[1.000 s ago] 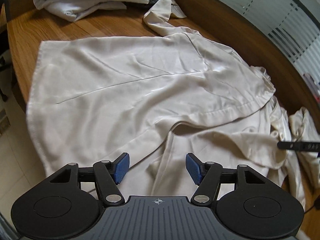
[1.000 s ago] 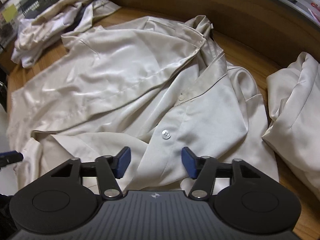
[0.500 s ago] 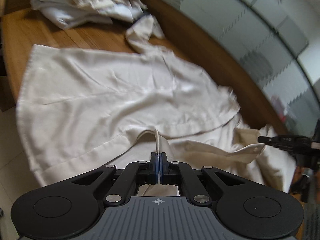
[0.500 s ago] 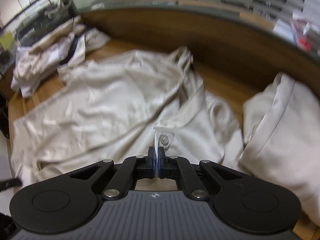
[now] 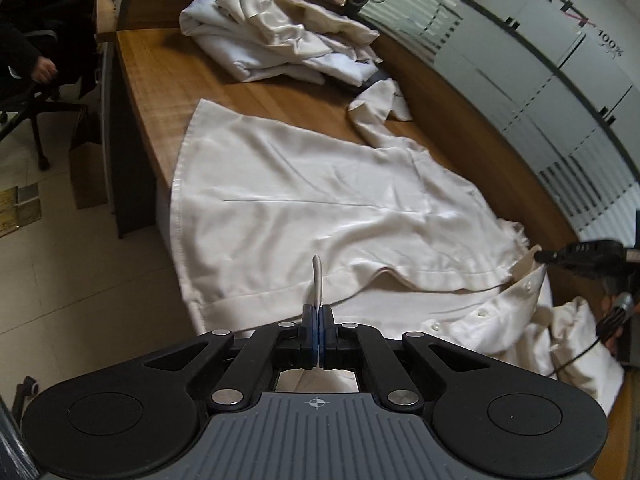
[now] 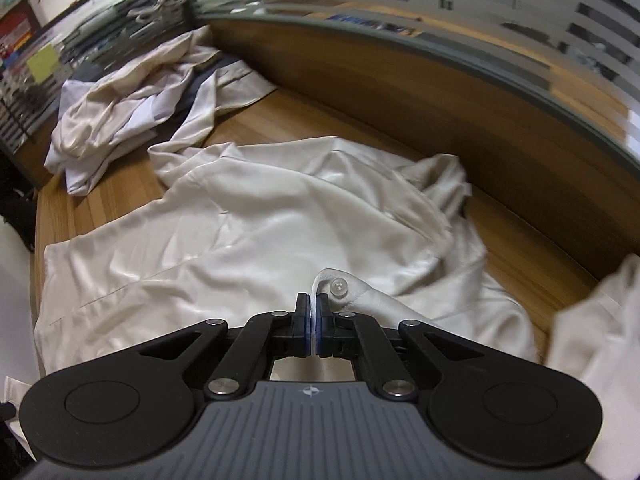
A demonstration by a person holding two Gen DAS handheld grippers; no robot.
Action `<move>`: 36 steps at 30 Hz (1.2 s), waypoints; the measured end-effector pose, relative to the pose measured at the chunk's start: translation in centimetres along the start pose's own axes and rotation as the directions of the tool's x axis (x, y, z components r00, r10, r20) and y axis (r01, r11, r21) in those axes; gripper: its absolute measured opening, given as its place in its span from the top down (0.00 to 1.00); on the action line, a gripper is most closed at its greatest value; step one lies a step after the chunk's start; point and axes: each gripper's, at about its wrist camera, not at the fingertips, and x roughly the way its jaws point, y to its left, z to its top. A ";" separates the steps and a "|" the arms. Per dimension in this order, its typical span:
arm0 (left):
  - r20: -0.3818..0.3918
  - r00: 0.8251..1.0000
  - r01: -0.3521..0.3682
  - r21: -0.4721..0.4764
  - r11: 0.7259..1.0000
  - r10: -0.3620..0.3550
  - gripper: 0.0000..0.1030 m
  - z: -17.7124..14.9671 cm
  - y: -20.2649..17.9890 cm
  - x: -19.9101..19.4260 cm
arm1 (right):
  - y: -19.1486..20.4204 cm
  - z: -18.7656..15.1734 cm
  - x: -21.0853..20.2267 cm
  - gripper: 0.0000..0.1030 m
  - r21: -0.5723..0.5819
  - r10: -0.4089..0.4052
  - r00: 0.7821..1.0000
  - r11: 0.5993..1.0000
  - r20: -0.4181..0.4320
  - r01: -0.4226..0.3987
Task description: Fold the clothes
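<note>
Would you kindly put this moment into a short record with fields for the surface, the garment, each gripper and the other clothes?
surface: wooden table
garment: cream shirt spread out, near edge lifted
left gripper: shut on the shirt's front edge, near the hem
right gripper: shut on the shirt's front edge beside a button
other clothes: crumpled pile at the far end of the table; another pale garment to the right

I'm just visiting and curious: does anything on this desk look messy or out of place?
Yes. A heap of crumpled cream and white clothes sits unfolded at the far end of the wooden desk. The spread cream satin shirt hangs over the desk's near edge, with one sleeve bunched up beside the heap.
</note>
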 end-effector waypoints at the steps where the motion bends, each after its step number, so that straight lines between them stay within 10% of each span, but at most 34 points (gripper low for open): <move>1: 0.001 1.000 -0.009 0.005 1.000 0.009 0.97 0.0 0.2 0.1 | 0.5 0.3 0.5 0.98 -0.010 0.000 1.000 1.000 -0.003 0.000; 16: -0.057 0.990 -0.133 -0.065 0.989 0.129 0.94 -1.7 3.2 -0.4 | -0.3 2.3 2.0 0.95 0.000 -0.147 0.989 0.989 0.030 0.147; 19: -0.094 0.983 -0.167 -0.077 0.983 0.159 0.79 -1.9 4.2 0.5 | -0.6 1.7 2.3 0.65 -0.004 -0.162 0.987 0.987 0.009 0.162; 29: -0.132 0.983 -0.106 0.154 0.982 0.127 0.64 2.1 2.6 0.7 | 0.3 -1.6 -3.7 0.56 -0.003 -0.080 0.996 0.997 0.050 0.081; 36: -0.238 0.970 0.047 0.376 0.925 0.047 0.61 6.7 0.0 3.8 | 2.5 -5.5 -6.8 0.54 0.030 -0.081 0.995 0.996 0.065 0.079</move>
